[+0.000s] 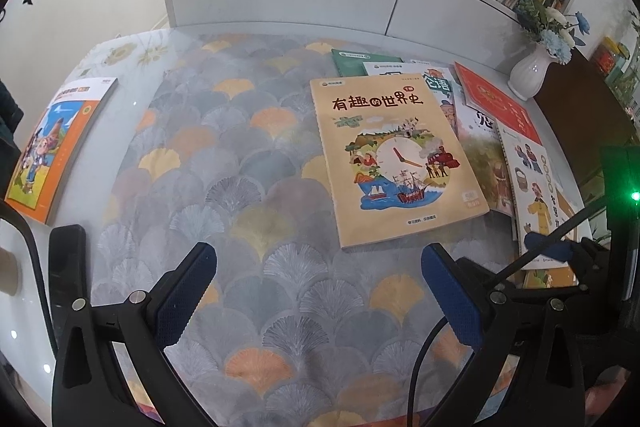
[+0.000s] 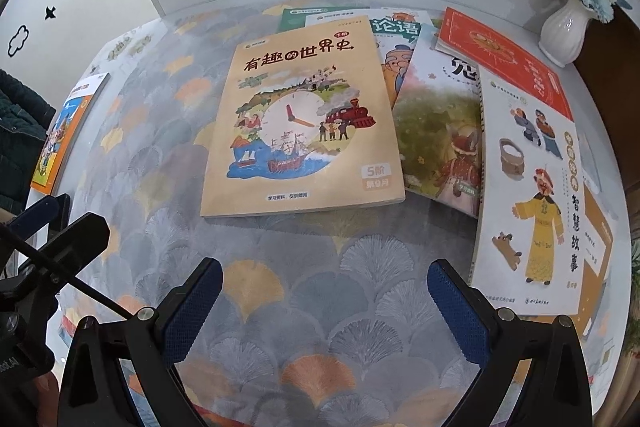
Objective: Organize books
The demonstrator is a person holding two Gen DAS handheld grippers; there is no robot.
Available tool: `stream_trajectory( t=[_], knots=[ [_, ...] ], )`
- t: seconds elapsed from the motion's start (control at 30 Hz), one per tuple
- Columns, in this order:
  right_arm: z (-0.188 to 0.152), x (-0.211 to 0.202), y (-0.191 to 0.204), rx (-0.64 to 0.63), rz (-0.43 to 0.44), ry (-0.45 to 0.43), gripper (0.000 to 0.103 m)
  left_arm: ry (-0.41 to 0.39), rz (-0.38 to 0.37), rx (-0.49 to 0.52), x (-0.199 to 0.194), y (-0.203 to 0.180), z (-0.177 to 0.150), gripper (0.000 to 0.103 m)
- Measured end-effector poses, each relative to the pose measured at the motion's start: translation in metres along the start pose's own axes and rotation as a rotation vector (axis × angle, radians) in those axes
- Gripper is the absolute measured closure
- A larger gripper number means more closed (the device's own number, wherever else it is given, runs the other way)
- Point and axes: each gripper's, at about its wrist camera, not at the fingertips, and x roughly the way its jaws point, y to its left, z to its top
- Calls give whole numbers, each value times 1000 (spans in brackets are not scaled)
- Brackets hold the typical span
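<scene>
At far left an orange book (image 1: 60, 147) lies alone, the tan book (image 2: 300, 119) at frame centre tops a loose overlapping pile on the surface (image 1: 240, 147), and both the left claw (image 1: 316, 291) and right claw (image 2: 324, 303) hover spread and empty, so lifting one thin cover could drag its neighbours askew.

White table (image 1: 132, 39) has a fan-pattern mat (image 1: 248, 163) on top. Tan clock-cover book (image 2: 300, 115) lies flat on the mat, more books (image 2: 480, 131) fanned out just right of it, orange book (image 1: 52, 151) far left, white vase (image 2: 566, 31) behind-right.
</scene>
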Motion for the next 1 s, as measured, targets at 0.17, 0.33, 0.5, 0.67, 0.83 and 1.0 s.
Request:
stream_trajectory(
  t=[0.17,0.33,0.5,0.67,0.83,1.0],
  knots=[
    [7,-5,-10,14,-30,-33,1,9,-4,17,2,-4,-2,1],
    [6,-2,-14,36,-24,-17,1,3,-7,18,0,-5,0,1],
    [1,-1,-10,30,-21,-11,1,12,-10,19,3,-6,-1,1],
    [0,-1,-10,35,-17,-12,1,5,-8,31,2,-9,0,1],
    [-1,-1,-11,43,-18,-9,1,12,-12,27,4,-9,1,1],
    [-2,0,-10,43,-12,-4,1,12,-11,38,5,-11,1,1]
  ],
)
